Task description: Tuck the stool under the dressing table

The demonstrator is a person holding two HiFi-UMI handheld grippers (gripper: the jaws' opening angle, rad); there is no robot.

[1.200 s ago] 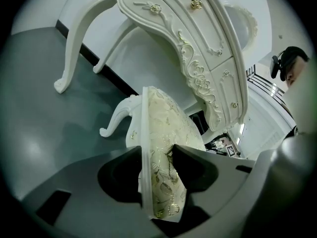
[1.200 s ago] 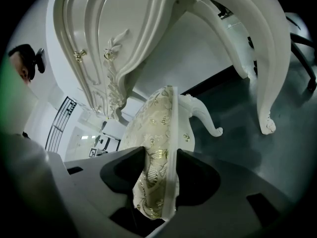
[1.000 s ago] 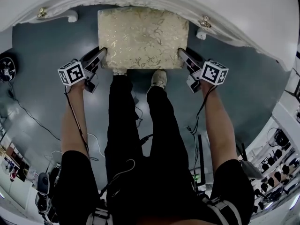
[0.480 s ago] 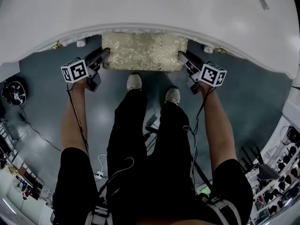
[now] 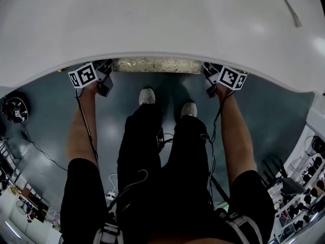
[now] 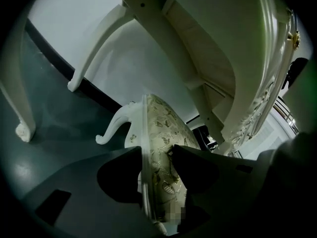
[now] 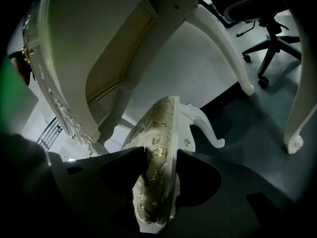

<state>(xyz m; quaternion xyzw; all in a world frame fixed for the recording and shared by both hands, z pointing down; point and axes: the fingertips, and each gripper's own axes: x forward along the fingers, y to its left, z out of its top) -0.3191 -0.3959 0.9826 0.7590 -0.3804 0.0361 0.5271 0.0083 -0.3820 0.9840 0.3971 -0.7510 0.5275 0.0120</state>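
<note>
L gripper (image 6: 155,155), jaws wide, clamps the seat's left edge on the gold floral-cushioned white stool (image 5: 155,65); stool sits nearly all under the white curved-front dressing table (image 5: 162,24), cushion strip just past the table's front edge; R gripper (image 7: 161,155), jaws wide, clamps the right edge.

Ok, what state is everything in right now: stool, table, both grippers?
Stool, upright, almost wholly under the table, only its near edge showing from above.
Table, standing over the stool.
Left gripper, fingers clamped on the seat's edge.
Right gripper, fingers clamped on the seat's opposite edge.
</note>
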